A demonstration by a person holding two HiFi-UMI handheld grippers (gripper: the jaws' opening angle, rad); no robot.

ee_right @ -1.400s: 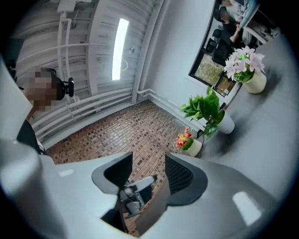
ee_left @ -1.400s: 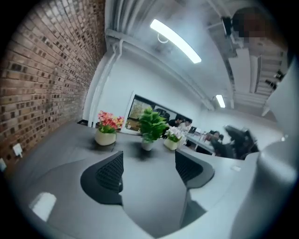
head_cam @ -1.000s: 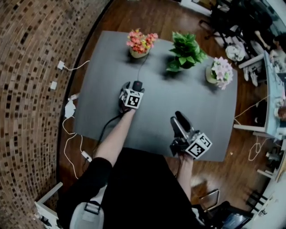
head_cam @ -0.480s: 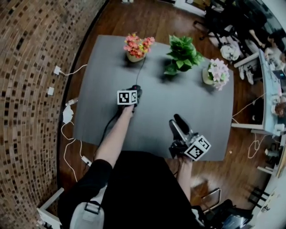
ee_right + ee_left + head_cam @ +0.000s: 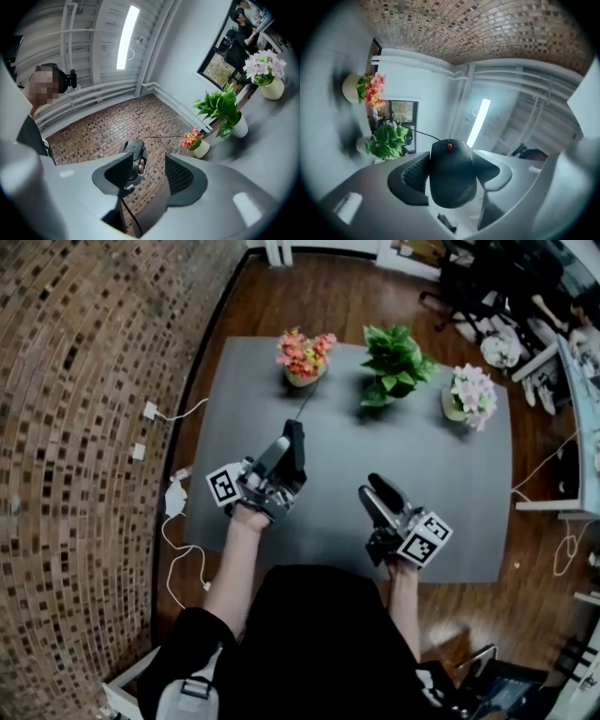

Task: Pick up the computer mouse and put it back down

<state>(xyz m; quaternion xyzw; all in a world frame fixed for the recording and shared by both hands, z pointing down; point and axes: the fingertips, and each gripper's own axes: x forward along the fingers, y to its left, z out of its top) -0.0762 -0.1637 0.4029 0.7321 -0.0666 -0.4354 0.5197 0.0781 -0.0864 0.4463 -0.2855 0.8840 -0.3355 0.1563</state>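
So on my feed the left hand-held gripper (image 5: pixel 284 448) is pinching the computer mouse (image 5: pixel 452 180). Its jaws have just been closing, and the mouse sits right between them, one ribbed pad against each side. It's a black mouse with a little red scroll wheel (image 5: pixel 449 146), nose pointing away from the gripper body. In the left gripper view there's only wall and ceiling behind it, so it's up in the air, clear of the counter (image 5: pixel 441 493). From the head view the gripper is tipped up and rolled onto its side, with its marker cube (image 5: pixel 223 486) sticking out toward the counter's left edge. The mouse hangs over the left-middle part of the counter, closer to the left edge than the right. Its thin cable (image 5: pixel 307 404) runs off toward the far edge.

The right hand-held gripper (image 5: pixel 378 491) is hovering over the near right part of the counter, well apart from the mouse. Its jaws are spread with nothing in them. Looking through the gap in the right gripper view, I can actually see the mouse held up in the distance.

Further out, three pots line the far edge: pink-orange flowers (image 5: pixel 305 357) toward the left, a leafy green plant (image 5: pixel 394 362) in the middle and pale pink flowers (image 5: pixel 472 395) near the far right corner.
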